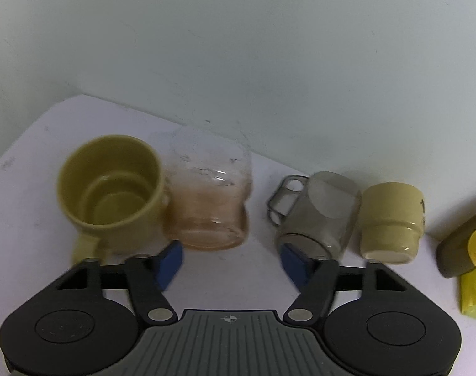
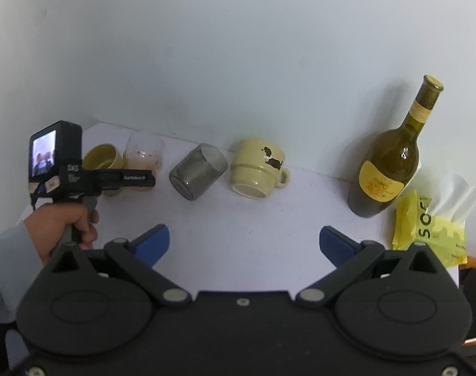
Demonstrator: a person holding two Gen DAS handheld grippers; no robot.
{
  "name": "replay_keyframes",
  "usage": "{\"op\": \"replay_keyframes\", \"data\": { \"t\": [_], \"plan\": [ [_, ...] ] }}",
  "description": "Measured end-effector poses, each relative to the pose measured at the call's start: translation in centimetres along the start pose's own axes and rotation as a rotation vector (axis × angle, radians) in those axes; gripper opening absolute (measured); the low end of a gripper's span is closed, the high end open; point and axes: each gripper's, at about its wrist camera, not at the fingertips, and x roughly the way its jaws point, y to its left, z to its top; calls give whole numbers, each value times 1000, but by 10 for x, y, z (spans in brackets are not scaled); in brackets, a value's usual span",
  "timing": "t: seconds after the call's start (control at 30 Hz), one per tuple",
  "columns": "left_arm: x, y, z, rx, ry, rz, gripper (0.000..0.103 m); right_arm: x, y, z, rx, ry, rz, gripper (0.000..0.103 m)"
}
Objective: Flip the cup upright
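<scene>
Ahead of the left gripper (image 1: 231, 258) stood a row of four cups on the white table (image 2: 253, 228). Its jaws were spread wide and held nothing. Just beyond its left finger sat the olive mug (image 1: 109, 188), mouth up, touching the clear glass (image 1: 211, 188), which also looked upright. Just past its right finger the grey cup (image 1: 319, 213) lay tipped over, handle to the left, touching the cream mug (image 1: 391, 222), which stood mouth down. By my reading two cups were already righted and two remained, with the grey cup nearest to hand. The right gripper (image 2: 244, 239) hung back from the row, equally wide open and empty, with the wine bottle (image 2: 391, 156) and the yellow tissue pack (image 2: 432, 228) off beyond its right finger.
</scene>
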Motion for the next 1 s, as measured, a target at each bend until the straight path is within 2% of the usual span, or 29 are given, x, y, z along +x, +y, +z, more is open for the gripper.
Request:
{"op": "replay_keyframes", "data": {
  "t": [0.17, 0.27, 0.33, 0.4, 0.5, 0.67, 0.73, 0.77, 0.83, 0.9, 1.0],
  "plan": [
    [3, -27, -7, 57, -7, -83, 61, 3, -5, 0, -9, 4, 1, 103],
    [16, -37, -3, 67, 24, -145, 74, 3, -9, -1, -12, 7, -2, 103],
    [24, -42, 0, 68, 24, -186, 75, 4, -10, -3, -15, 13, 1, 103],
    [28, -48, 2, 103, 1, -139, 75, 4, -12, -4, -9, 18, 5, 103],
    [38, -51, 3, 118, 12, -143, 80, 1, -14, -8, -16, 19, 0, 103],
    [50, -56, -1, 158, 2, -108, 79, -5, -18, -15, -31, 25, -14, 103],
    [54, -56, -3, 179, 4, -88, 67, -7, -19, -16, -35, 20, -17, 103],
    [54, -57, -4, 187, 9, -87, 65, -9, -20, -16, -40, 16, -20, 103],
    [54, -57, -6, 195, 19, -100, 37, -10, -20, -16, -43, 11, -22, 103],
    [49, -61, -12, 218, 32, -74, 24, -12, -21, -16, -43, 6, -19, 103],
    [41, -61, -21, 217, 34, -96, 23, -13, -20, -16, -44, 2, -14, 103]
  ]
}}
